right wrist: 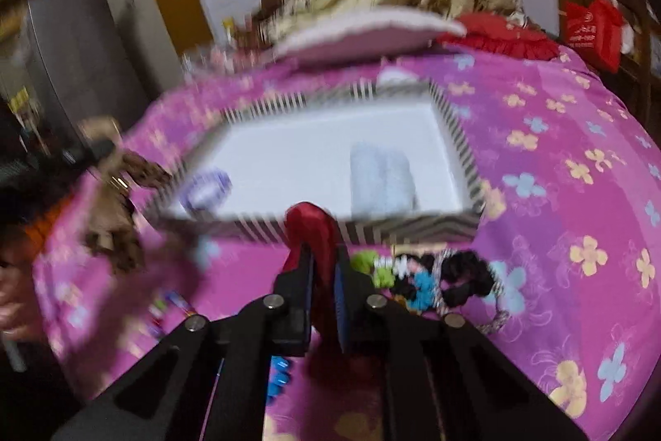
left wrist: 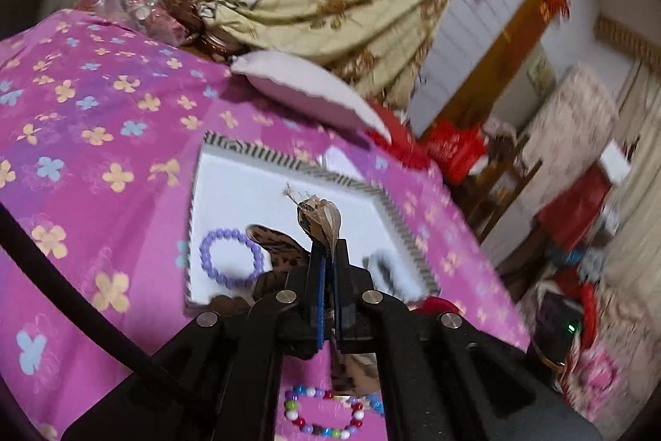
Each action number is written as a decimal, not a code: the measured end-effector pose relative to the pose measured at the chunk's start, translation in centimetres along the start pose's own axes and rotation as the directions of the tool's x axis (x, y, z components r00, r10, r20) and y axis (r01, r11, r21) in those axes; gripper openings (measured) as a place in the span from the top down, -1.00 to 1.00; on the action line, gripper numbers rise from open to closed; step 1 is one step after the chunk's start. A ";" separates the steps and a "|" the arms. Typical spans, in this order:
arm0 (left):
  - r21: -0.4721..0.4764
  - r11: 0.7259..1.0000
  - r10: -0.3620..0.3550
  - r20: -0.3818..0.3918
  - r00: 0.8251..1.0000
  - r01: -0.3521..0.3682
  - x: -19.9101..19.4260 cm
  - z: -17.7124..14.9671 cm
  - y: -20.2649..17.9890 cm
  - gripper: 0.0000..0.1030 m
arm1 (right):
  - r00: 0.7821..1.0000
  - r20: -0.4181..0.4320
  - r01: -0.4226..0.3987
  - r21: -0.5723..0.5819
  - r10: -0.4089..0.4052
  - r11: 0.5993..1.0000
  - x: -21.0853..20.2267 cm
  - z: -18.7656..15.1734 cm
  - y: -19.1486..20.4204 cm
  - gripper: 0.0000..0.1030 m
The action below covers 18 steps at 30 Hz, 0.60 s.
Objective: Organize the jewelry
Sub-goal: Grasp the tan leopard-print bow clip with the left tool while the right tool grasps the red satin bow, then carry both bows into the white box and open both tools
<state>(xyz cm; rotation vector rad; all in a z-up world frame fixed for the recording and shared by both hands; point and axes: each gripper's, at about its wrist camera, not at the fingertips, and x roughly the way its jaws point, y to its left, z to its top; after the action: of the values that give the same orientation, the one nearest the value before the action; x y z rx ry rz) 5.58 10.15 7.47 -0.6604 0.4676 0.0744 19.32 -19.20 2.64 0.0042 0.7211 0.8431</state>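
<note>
Scrunchies (right wrist: 438, 275) crowd pink sheet (right wrist: 557, 193) beside striped box (right wrist: 413, 226).

The bedspread (left wrist: 103, 135) is magenta-pink, strewn with yellow and pale blue four-petal flowers. The shallow box (left wrist: 396, 213) is white inside with black-and-white striped walls. A lilac bead bracelet (left wrist: 231, 259) lies in it — beside a brown leopard-print fabric scrunchie (left wrist: 322, 222). Another fabric scrunchie (right wrist: 310, 234) is glossy red. A multicoloured bead bracelet (left wrist: 326, 416) mixes white, green, red and blue — on pink.
</note>
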 end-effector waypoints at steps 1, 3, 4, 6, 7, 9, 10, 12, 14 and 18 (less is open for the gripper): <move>-0.012 1.000 -0.005 -0.001 1.000 0.005 0.1 0.1 0.2 1.00 | 1.000 0.023 -0.014 0.023 0.014 1.000 -0.8 0.1 -0.3 0.84; -0.025 1.000 -0.002 -0.016 1.000 0.002 0.6 0.0 0.4 1.00 | 0.999 0.036 -0.028 0.043 0.026 0.999 -1.4 0.1 -0.6 0.84; -0.020 1.000 0.000 -0.021 1.000 -0.001 0.7 -0.1 0.2 1.00 | 0.999 0.038 -0.024 0.048 0.022 0.999 -1.7 0.1 -0.7 0.84; 0.005 1.000 0.002 -0.036 0.999 -0.001 1.1 -0.2 -0.4 1.00 | 0.999 0.038 -0.025 0.050 0.023 0.998 -2.0 0.1 -0.6 0.84; 0.020 1.000 0.004 -0.039 0.999 -0.003 1.2 -0.5 -0.7 1.00 | 0.999 0.035 -0.024 0.046 0.023 0.999 -2.1 0.1 -0.5 0.84; 0.047 0.999 0.013 -0.045 0.999 -0.011 1.4 -0.8 -1.3 1.00 | 0.999 0.033 -0.014 0.043 0.012 0.999 -2.3 -0.1 -0.3 0.84; 0.059 0.998 0.016 -0.050 0.999 -0.013 1.5 -1.0 -1.6 1.00 | 0.999 0.033 -0.024 0.045 0.023 0.999 -2.3 -0.1 -0.3 0.84; 0.085 0.996 0.035 -0.070 0.997 -0.029 2.0 -1.3 -2.0 1.00 | 0.999 0.043 -0.027 0.045 0.025 0.999 -2.6 -0.1 -0.2 0.84; 0.110 0.993 0.059 -0.103 0.993 -0.047 2.5 -1.7 -2.2 1.00 | 0.998 0.044 -0.055 0.059 0.053 0.997 -2.7 -0.2 -0.2 0.84; 0.172 0.981 0.118 -0.143 0.983 -0.093 2.9 -3.2 -3.1 1.00 | 0.997 0.044 -0.066 0.064 0.063 0.996 -2.8 -0.3 0.1 0.84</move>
<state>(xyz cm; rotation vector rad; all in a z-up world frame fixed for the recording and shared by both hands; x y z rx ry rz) 7.53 5.51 5.74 -0.4803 0.6501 0.0850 17.83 -21.17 4.04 0.1036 0.7122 0.8781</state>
